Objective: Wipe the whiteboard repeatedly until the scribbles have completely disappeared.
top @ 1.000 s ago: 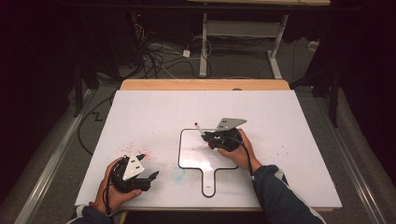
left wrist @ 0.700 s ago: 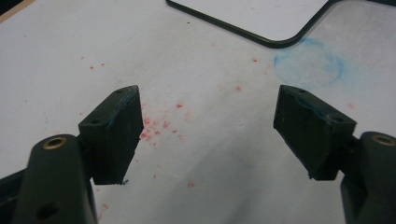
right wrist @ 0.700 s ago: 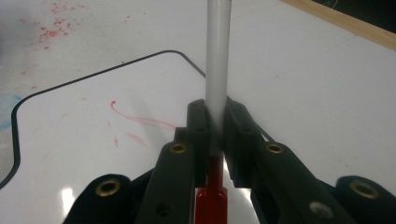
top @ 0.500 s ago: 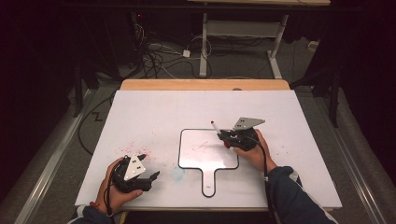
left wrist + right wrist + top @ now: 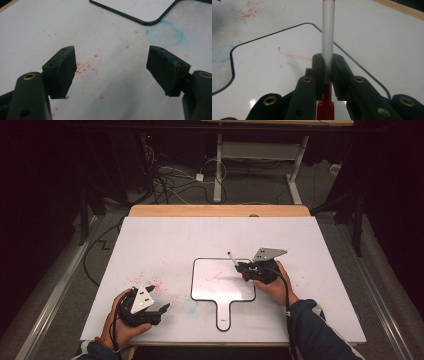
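Observation:
A small paddle-shaped whiteboard with a black rim lies in the middle of the table, handle toward me. A faint red stroke crosses it. My right gripper hovers at the board's right edge, shut on a white-barrelled marker that slants up and away to the left. In the right gripper view the marker rises from between the pads, its red end below them, with the red stroke on the board behind. My left gripper rests at the front left, open and holding nothing.
Red specks and a blue smudge mark the white table cover left of the board's handle. A wooden strip runs along the far edge. Cables and desk legs stand on the floor beyond.
My right gripper has carried the marker to the right, from over the board's upper middle to its right edge. The left gripper has stayed put.

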